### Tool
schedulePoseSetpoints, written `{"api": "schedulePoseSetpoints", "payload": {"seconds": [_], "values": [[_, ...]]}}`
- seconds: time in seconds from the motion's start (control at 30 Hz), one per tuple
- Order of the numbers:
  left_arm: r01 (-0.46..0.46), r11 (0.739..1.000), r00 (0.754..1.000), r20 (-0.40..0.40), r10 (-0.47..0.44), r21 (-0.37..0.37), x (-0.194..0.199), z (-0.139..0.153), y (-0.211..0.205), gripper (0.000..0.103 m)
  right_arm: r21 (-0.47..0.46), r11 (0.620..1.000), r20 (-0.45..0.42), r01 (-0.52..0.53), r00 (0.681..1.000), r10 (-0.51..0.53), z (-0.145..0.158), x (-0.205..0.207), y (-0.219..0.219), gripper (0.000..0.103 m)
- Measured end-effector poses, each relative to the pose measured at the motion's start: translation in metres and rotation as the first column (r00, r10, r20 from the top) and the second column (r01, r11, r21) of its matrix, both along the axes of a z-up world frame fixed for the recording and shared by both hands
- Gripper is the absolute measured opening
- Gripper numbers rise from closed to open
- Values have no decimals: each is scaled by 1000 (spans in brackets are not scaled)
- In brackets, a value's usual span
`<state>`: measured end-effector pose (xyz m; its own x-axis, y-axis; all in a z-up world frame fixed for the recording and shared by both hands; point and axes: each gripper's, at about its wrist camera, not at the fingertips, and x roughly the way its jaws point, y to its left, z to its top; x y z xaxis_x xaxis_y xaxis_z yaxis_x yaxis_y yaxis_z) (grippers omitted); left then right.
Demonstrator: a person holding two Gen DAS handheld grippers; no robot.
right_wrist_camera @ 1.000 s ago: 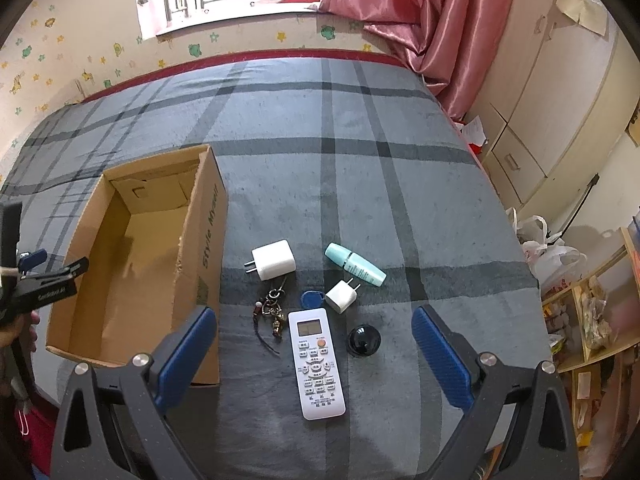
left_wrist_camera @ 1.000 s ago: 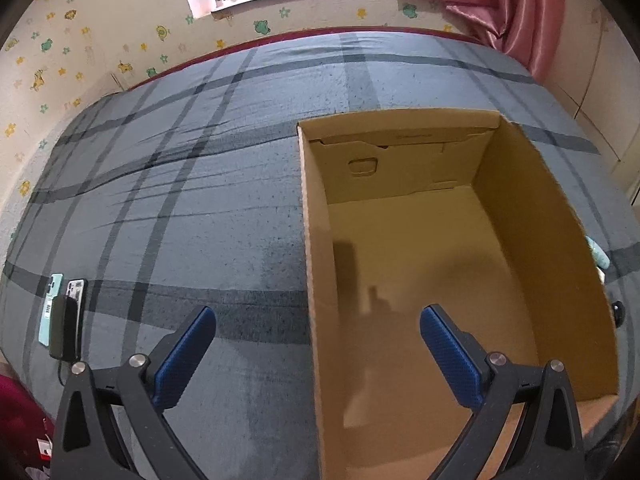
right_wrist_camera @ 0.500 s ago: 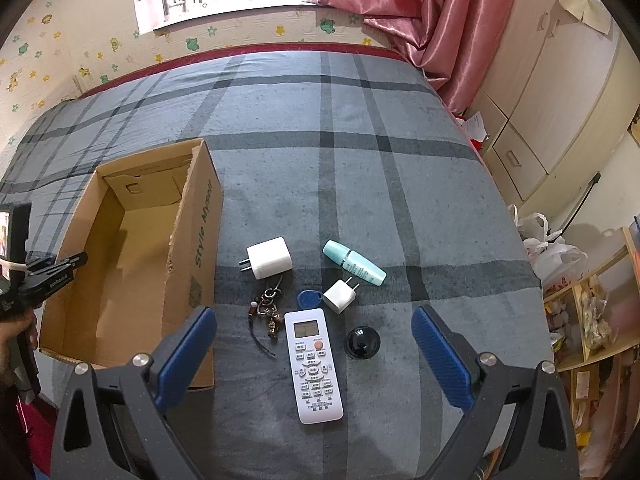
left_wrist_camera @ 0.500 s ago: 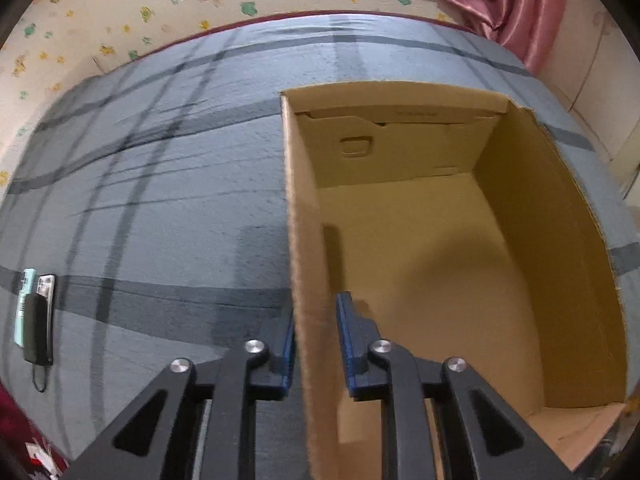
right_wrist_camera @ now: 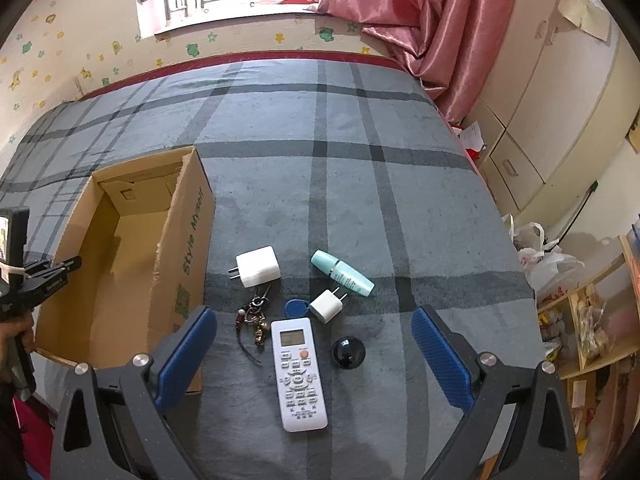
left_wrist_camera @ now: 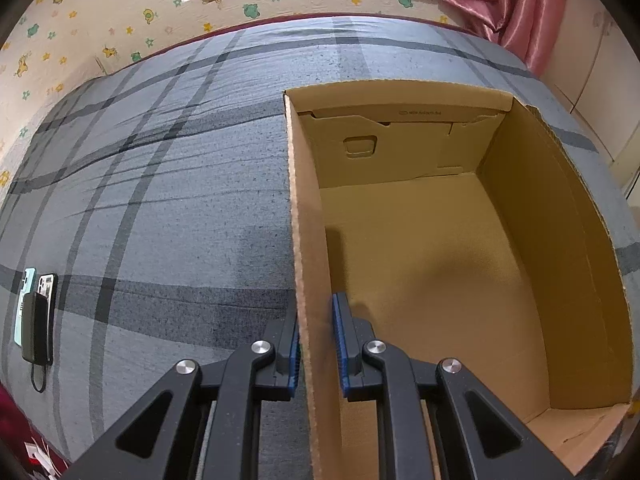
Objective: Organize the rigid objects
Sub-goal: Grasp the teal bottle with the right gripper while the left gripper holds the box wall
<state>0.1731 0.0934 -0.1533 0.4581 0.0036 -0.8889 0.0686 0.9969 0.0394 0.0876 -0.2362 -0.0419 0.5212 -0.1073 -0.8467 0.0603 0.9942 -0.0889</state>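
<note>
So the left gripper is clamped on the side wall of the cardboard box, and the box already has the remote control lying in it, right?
Not quite. The left gripper is clamped on the cardboard box wall, but the box holds nothing, as the left wrist view shows. The remote control lies on the bed beside the box, under the open right gripper, as the right wrist view shows.

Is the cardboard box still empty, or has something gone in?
Empty: the cardboard box shows only its bare floor; remote and chargers lie outside on the bed.

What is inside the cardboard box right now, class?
Nothing lies on the visible floor of the cardboard box. The left gripper is shut on its near left wall, one finger reaching inside. That gripper and the near walls hide the nearest corners.
</note>
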Motion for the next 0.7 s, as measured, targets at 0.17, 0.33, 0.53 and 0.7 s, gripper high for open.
{"api": "schedulePoseSetpoints", "payload": {"seconds": [0.17,0.33,0.53,0.7], "values": [[2,1000,1000,0,-2,6,-1,0,-1,15,50,999,-26,4,1000,-3,-10,12,-17,100],[-2,1000,1000,3,2,-2,-1,0,0,15,61,998,-49,4,999,-1,-26,30,-31,100],[0,1000,1000,5,0,16,-2,1,-2,15,111,994,-99,14,995,-3,-60,61,-49,100],[1,1000,1000,2,-1,27,-1,2,-4,15,82,996,-128,29,992,-18,-89,86,-60,100]]}}
